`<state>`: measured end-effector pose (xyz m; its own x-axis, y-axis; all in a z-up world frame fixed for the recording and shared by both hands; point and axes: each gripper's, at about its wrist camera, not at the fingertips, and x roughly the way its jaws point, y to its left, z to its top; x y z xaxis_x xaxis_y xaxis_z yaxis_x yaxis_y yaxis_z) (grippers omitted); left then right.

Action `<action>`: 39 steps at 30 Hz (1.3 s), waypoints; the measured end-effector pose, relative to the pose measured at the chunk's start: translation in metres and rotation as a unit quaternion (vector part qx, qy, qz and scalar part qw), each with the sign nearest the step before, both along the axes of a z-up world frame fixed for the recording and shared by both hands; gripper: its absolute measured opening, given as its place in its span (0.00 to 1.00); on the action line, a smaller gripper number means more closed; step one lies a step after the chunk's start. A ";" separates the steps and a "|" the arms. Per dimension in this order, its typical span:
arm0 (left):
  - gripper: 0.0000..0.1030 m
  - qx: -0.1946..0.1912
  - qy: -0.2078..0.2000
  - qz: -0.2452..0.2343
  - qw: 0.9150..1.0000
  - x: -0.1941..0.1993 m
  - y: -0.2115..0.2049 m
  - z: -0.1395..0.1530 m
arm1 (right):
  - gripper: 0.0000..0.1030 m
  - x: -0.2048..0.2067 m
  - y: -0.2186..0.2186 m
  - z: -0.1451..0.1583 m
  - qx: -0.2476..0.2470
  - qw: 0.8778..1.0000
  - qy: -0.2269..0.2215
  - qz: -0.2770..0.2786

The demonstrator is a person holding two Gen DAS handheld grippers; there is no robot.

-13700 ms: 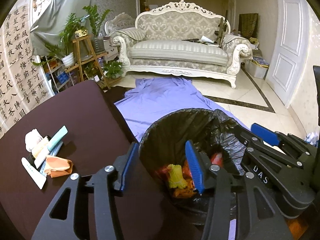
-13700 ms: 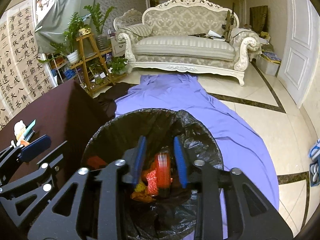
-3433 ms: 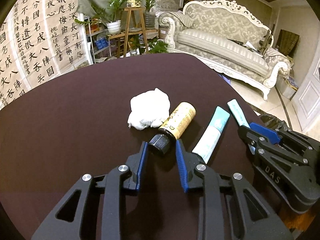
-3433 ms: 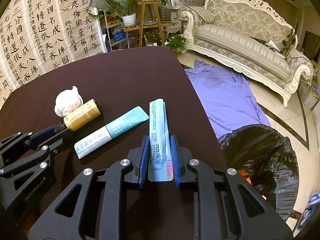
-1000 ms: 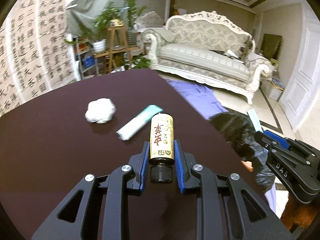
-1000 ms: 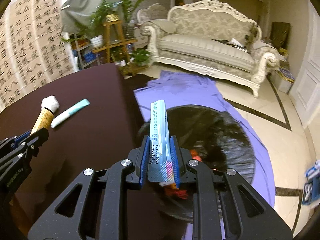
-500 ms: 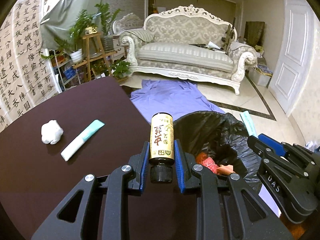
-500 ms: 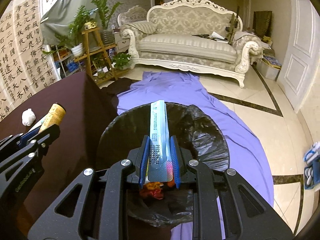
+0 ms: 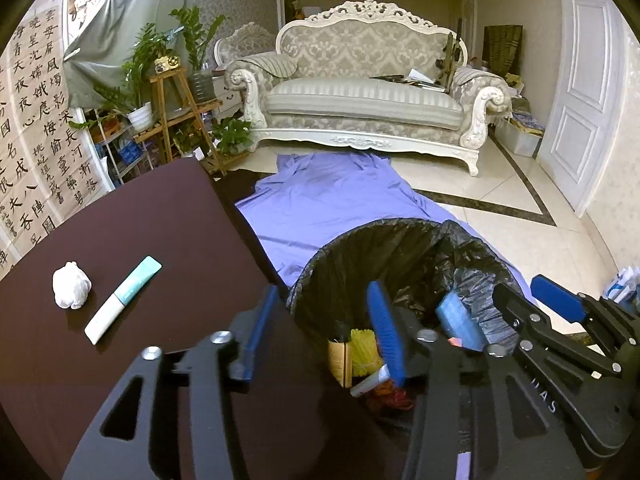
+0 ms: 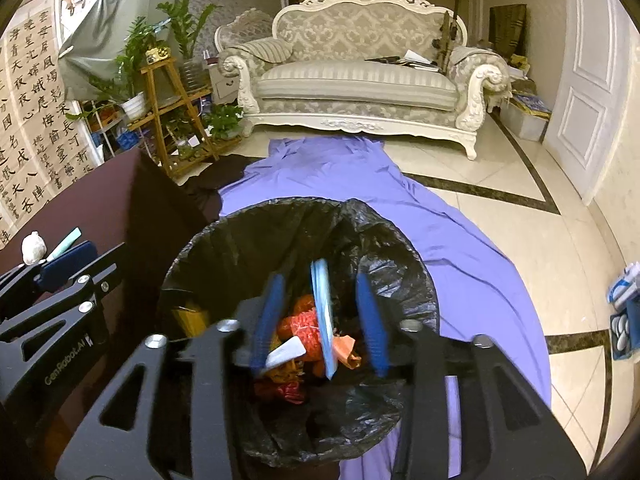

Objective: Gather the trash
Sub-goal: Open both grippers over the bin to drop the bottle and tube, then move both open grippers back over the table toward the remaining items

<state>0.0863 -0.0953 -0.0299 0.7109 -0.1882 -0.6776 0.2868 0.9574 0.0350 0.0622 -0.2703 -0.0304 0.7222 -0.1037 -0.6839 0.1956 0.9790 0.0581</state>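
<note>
Living room with sofa (image 9: 360, 92), bin (image 10: 384, 240) below both grippers, left gripper (image 9: 320, 328) jaws just opened, bottle (image 9: 339, 356) dropped in bin, right gripper (image 10: 320, 316) jaws just opened, blue packet (image 10: 322, 312) loose between them

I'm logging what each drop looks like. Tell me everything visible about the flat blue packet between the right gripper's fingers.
The blue packet is a long, flat, glossy pouch, pale blue with a white edge, seen nearly edge-on and blurred. It stands roughly upright between the right gripper's blue pads, which have just been opening and no longer press it. It sits over the mouth of the black-lined bin, above red and orange trash; the left view shows its ribbed face.
</note>
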 end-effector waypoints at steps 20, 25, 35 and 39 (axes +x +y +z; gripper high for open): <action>0.71 -0.006 -0.016 0.037 0.999 -0.010 0.033 0.013 | 0.54 -0.008 0.025 0.021 0.001 1.000 -0.013 0.011; 0.71 0.001 -0.023 0.082 0.996 -0.016 0.079 0.015 | 0.54 -0.001 0.061 0.025 0.016 0.999 -0.009 0.047; 0.71 0.030 -0.020 0.197 0.980 -0.026 0.187 0.007 | 0.55 0.011 0.178 0.030 0.033 0.983 0.010 0.180; 0.71 0.051 -0.018 0.238 0.970 -0.028 0.223 0.004 | 0.55 0.022 0.215 0.025 0.032 0.976 0.027 0.213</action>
